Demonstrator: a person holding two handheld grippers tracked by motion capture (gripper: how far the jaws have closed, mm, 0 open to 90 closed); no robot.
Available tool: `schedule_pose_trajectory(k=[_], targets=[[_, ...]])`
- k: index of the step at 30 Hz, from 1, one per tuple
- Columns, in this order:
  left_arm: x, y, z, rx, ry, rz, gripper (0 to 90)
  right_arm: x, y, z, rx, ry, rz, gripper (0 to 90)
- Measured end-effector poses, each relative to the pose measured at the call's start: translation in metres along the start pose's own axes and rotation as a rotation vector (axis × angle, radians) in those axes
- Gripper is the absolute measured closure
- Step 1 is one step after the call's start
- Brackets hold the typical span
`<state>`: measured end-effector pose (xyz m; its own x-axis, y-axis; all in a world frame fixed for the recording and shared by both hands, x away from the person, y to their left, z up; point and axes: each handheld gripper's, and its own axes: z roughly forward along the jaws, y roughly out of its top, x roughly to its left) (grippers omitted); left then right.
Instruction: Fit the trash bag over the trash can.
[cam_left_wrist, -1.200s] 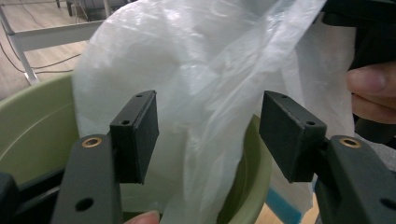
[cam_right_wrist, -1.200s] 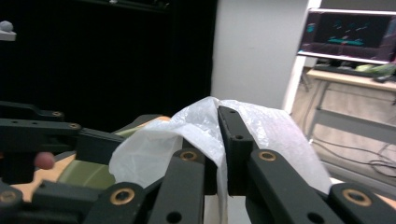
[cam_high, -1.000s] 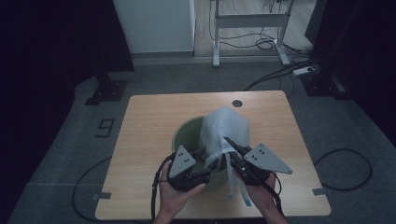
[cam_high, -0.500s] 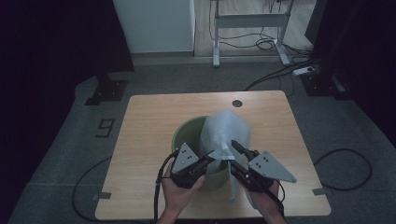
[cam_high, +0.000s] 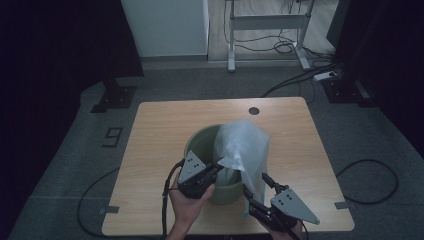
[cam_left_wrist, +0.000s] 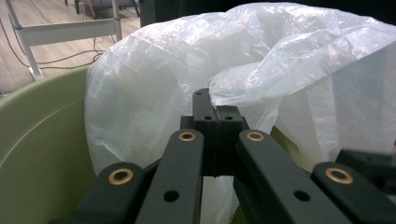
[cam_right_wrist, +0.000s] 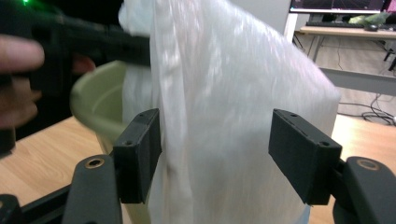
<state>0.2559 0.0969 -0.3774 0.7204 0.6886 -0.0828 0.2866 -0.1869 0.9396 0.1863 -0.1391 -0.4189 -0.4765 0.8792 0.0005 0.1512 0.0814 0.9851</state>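
Observation:
A pale green bin (cam_high: 199, 136) stands mid-table with a translucent white plastic bag (cam_high: 245, 142) rising out of it. My left gripper (cam_high: 220, 163) is at the bin's near rim, shut on a fold of the bag's edge (cam_left_wrist: 243, 88); its jaws (cam_left_wrist: 217, 109) meet with film pinched between them. My right gripper (cam_high: 255, 183) is lower, by the bin's front right side, and open. Its jaws have just been opening. In the right gripper view the bag (cam_right_wrist: 224, 84) hangs between the wide pads (cam_right_wrist: 140, 154) without being pressed.
The bin's green wall (cam_left_wrist: 37, 135) curves at the left of the left gripper view. The wooden table (cam_high: 160, 130) has a round grommet hole (cam_high: 254, 110) at the back. A cable (cam_high: 167, 200) trails from the left gripper. A desk frame (cam_high: 265, 25) stands beyond on the floor.
The right gripper has let go of the bag, opened wide and dropped toward the table's front edge. The left gripper has kept its place at the bin's rim.

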Motion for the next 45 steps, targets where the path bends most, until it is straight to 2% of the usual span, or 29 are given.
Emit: schedule_pose_trajectory(k=[7,13,16,21,26,30,37,41,45], targets=[[0.001,0.000,-0.001,-0.002,-0.002,-0.006,89.5,-0.001,-0.019,-0.003,0.028,-0.020,0.031,34.9],[0.000,0.000,0.000,0.003,-0.011,0.000,89.4,0.002,-0.030,0.003,0.060,-0.024,0.041,38.1],[0.000,0.001,0.000,0.003,-0.016,-0.001,89.4,0.001,-0.033,0.007,0.063,-0.036,0.030,48.7],[-0.001,0.001,0.000,0.007,-0.028,0.004,89.4,-0.008,-0.038,0.014,0.078,-0.064,0.041,69.7],[-0.003,0.001,-0.001,0.008,-0.037,0.010,89.3,-0.018,-0.037,0.019,0.077,-0.092,0.057,82.5],[-0.003,0.001,-0.003,0.012,-0.044,0.017,89.2,-0.029,-0.030,0.019,0.052,-0.116,0.075,87.5],[-0.004,0.001,-0.003,0.019,-0.061,0.031,88.6,-0.048,-0.006,0.014,-0.015,-0.165,0.079,88.4],[-0.005,0.002,-0.002,0.023,-0.070,0.040,88.1,-0.054,0.016,0.011,-0.065,-0.174,0.077,88.4],[-0.006,0.003,0.000,0.031,-0.075,0.048,87.7,-0.053,0.042,0.009,-0.123,-0.173,0.045,88.4]])
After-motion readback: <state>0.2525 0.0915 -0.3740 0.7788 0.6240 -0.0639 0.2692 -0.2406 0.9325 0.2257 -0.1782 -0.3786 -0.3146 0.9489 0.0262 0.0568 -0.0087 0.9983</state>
